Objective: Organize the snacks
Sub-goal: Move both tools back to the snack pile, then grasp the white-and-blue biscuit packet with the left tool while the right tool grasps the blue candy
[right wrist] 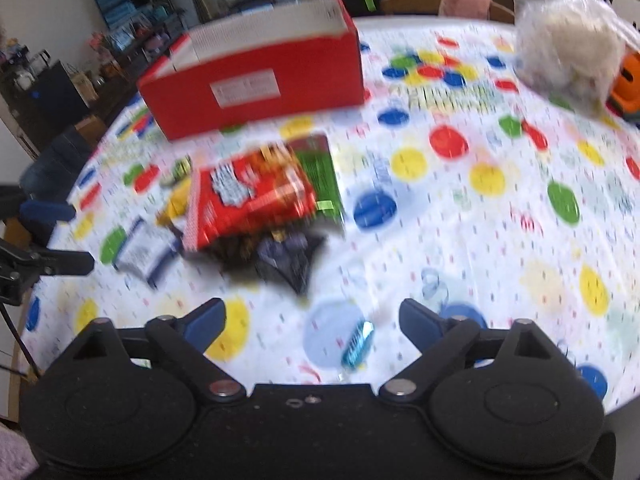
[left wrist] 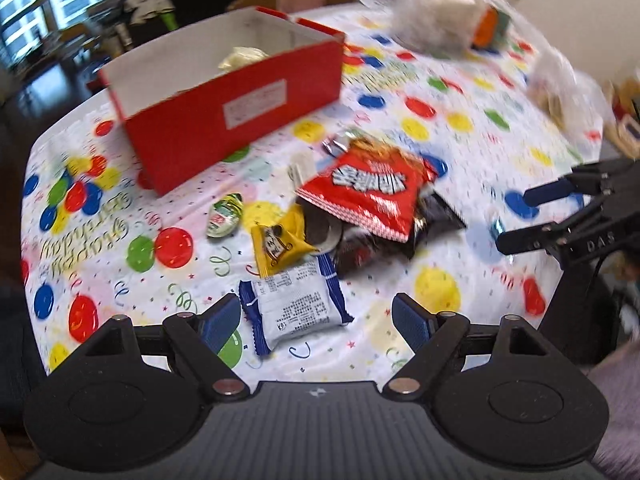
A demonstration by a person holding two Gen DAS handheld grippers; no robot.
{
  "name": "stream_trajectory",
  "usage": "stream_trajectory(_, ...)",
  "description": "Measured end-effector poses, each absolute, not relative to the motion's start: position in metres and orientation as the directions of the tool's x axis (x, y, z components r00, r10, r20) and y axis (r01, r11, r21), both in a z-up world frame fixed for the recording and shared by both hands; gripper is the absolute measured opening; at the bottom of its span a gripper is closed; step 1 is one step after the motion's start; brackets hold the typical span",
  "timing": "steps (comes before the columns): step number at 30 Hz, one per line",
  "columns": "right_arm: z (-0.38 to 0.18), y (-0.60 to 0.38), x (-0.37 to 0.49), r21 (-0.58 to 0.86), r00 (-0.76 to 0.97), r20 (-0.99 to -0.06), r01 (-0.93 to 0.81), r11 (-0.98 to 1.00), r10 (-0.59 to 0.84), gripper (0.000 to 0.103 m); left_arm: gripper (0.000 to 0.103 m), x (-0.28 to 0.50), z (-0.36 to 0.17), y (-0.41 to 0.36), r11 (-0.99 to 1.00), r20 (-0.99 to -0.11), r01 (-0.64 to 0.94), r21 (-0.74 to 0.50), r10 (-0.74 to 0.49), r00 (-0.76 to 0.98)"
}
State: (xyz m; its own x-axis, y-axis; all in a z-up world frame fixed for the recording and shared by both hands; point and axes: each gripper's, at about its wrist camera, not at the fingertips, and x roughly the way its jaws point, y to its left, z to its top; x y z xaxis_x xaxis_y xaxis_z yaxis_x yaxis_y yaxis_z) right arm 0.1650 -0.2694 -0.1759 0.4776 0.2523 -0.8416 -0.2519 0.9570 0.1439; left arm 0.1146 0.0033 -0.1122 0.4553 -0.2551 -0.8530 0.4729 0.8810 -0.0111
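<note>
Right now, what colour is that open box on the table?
The box is red outside and white inside, clearest in the left wrist view.

Red cardboard box [left wrist: 236, 114], open-topped, white inside, sits upper left of the left wrist view; a pale crumpled wrapper [left wrist: 242, 58] lies in it. Snack pile at frame centre: red chip bag [left wrist: 370, 196] tilted atop dark packets [left wrist: 424, 226]. Yellow packet [left wrist: 278, 244] leans at the pile's left. White-and-blue packet [left wrist: 296, 304] lies flat, lower centre. Small green-white sweet [left wrist: 225, 216] left, apart. Small blue foil candy [right wrist: 357, 343] lower centre of right wrist view, alone.
</note>
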Motion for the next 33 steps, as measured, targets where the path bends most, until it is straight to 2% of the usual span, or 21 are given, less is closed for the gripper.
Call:
stream_trajectory(3, -0.187, -0.269, 0.163, 0.143, 0.454, -0.858, -0.240, 0.960, 0.241, 0.077, 0.083, 0.117, -0.119, 0.000, 0.847, -0.868, 0.531, 0.011, -0.256, 0.426)
stream_trajectory(7, -0.195, -0.272, 0.165, 0.135, 0.439, -0.872, -0.205, 0.969, 0.214, 0.057, 0.083, 0.123, -0.123, 0.000, 0.811, -0.878, 0.584, 0.033, -0.255, 0.404)
stream_trajectory(12, -0.200, -0.278, 0.171, 0.119, 0.436, -0.882, -0.159, 0.980, 0.178, 0.044, 0.083, 0.131, -0.127, 0.001, 0.776, -0.890, 0.629, 0.044, -0.256, 0.378)
stream_trajectory(19, -0.202, -0.272, 0.176, 0.091, 0.426, -0.892, -0.163, 0.982, 0.154, 0.012, 0.083, 0.143, -0.135, -0.001, 0.721, -0.903, 0.691, 0.052, -0.261, 0.341)
stream_trajectory(27, -0.201, -0.268, 0.180, 0.091, 0.410, -0.897, -0.190, 0.978, 0.163, 0.011, 0.083, 0.160, -0.146, -0.011, 0.614, -0.922, 0.785, 0.079, -0.254, 0.292)
stream_trajectory(33, -0.197, -0.267, 0.181, 0.098, 0.408, -0.896, -0.202, 0.974, 0.175, 0.011, 0.083, 0.166, -0.154, -0.020, 0.565, -0.931, 0.823, 0.050, -0.272, 0.243)
